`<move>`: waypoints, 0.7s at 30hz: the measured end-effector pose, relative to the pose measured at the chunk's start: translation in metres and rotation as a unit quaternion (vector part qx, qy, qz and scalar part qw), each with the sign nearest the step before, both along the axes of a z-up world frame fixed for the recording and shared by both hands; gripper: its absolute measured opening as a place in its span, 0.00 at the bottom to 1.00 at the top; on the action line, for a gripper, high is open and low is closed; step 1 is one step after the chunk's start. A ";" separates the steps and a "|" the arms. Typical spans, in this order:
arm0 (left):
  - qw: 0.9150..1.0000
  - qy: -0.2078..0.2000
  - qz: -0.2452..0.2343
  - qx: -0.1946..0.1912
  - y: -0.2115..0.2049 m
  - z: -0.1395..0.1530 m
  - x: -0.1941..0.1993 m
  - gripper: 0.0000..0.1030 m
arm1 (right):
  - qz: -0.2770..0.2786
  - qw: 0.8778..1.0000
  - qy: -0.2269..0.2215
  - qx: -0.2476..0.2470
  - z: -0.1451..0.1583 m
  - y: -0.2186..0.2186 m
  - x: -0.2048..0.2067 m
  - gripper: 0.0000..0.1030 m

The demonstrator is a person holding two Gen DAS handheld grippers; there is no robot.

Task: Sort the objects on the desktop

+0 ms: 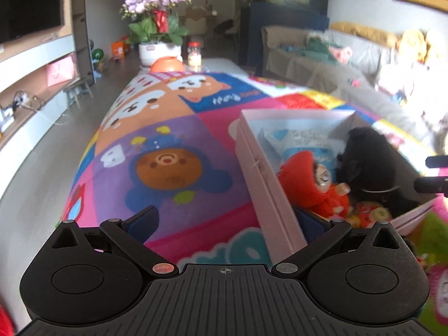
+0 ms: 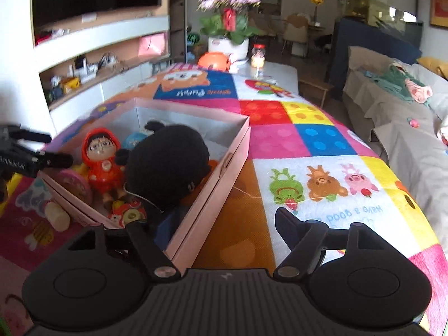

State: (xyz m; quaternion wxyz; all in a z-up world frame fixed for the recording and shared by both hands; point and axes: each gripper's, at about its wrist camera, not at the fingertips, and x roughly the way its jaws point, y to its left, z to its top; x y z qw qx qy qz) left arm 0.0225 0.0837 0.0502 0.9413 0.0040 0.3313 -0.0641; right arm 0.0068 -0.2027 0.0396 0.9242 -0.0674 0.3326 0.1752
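Living-room clutter frames everything: a sofa at the right, a flower pot (image 1: 156,49) at the far end of the long counter (image 1: 173,117) with its bright cartoon cloth.

Through the left wrist camera, my left gripper (image 1: 226,221) stands spread and empty, straddling the near left wall of the pink box (image 1: 260,168); one finger sits over the cloth, the other just inside the box. Inside lie a red hooded doll (image 1: 308,179), a black plush toy (image 1: 369,162) beside it on the right, and a small red and yellow toy (image 1: 369,212) near the front corner.

Through the right wrist camera, my right gripper (image 2: 218,224) is likewise released, holding nothing, straddling the box's near right wall (image 2: 212,190). The doll (image 2: 102,156) and black plush (image 2: 168,165) fill the box; a small cylinder (image 2: 57,217) lies outside on the cloth at the left, just beside the box, and looks unsorted.

I judge the sorting nearly done, with both grippers between picks. Next I would bring one gripper over that stray cylinder, close on it, and lift it into the box.
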 end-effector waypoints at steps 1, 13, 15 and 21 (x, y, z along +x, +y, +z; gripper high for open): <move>1.000 -0.006 -0.002 -0.012 0.003 0.003 -0.007 1.00 | -0.003 1.000 -0.005 0.010 0.004 -0.004 -0.005 0.73; 0.999 -0.002 -0.032 -0.040 -0.018 -0.006 -0.076 1.00 | 0.059 0.998 0.025 0.027 -0.017 0.036 -0.075 0.81; 0.999 -0.003 -0.038 -0.023 -0.032 -0.011 -0.083 1.00 | 0.060 0.998 0.016 0.005 -0.025 0.049 -0.080 0.72; 0.999 0.019 -0.039 -0.024 -0.056 -0.029 -0.079 1.00 | -0.009 0.998 -0.006 -0.055 -0.032 0.037 -0.089 0.60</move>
